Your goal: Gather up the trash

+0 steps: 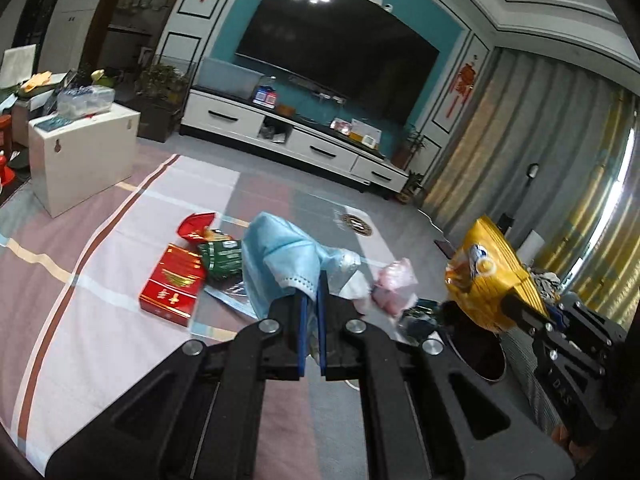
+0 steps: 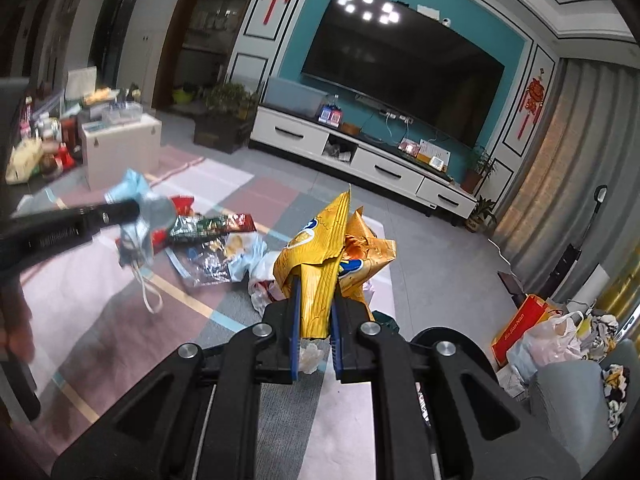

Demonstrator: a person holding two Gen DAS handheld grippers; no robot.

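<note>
My left gripper (image 1: 314, 300) is shut on a light blue face mask (image 1: 280, 256) and holds it above the rug; it also shows in the right wrist view (image 2: 136, 204). My right gripper (image 2: 316, 304) is shut on a crumpled yellow snack bag (image 2: 324, 248), which also shows in the left wrist view (image 1: 484, 272) over a black bin opening (image 1: 476, 348). On the rug lie a red carton (image 1: 172, 284), a green wrapper (image 1: 222, 258), a red wrapper (image 1: 196, 226), a pink bag (image 1: 394, 280) and a clear wrapper (image 2: 204, 264).
A white cabinet (image 1: 80, 156) stands at the left. A white TV stand (image 2: 360, 160) runs along the teal wall under a large TV (image 2: 400, 68). Bags and a red box (image 2: 520, 328) sit by the curtains at the right.
</note>
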